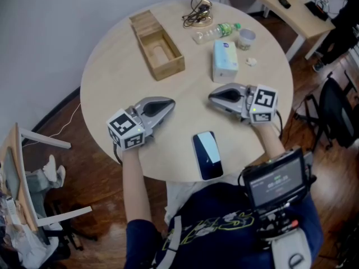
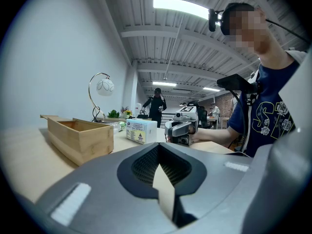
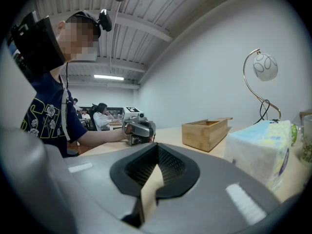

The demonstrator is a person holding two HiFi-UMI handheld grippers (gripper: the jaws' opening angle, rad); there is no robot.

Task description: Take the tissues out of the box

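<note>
A round pale table (image 1: 112,77) fills the upper middle of the head view, above dark wood floor (image 1: 95,172) (a desk (image 1: 297,13) sits at upper right). The open wooden box (image 1: 157,45) lies upper left of centre. The tissue pack (image 1: 225,60) lies right of it, apart. The left gripper (image 1: 170,102) and right gripper (image 1: 212,97) rest mid-frame, each with jaws pressed together on nothing.

Lamp (image 1: 199,17) cut off by head view's top edge, only base and cord show. Side desk (image 1: 291,10) runs off frame. Tissue pack (image 2: 141,130) label too small to read. Bottle (image 2: 118,125) mostly hidden behind it. Wooden box (image 3: 205,133) interior hidden by its wall in right gripper view.
</note>
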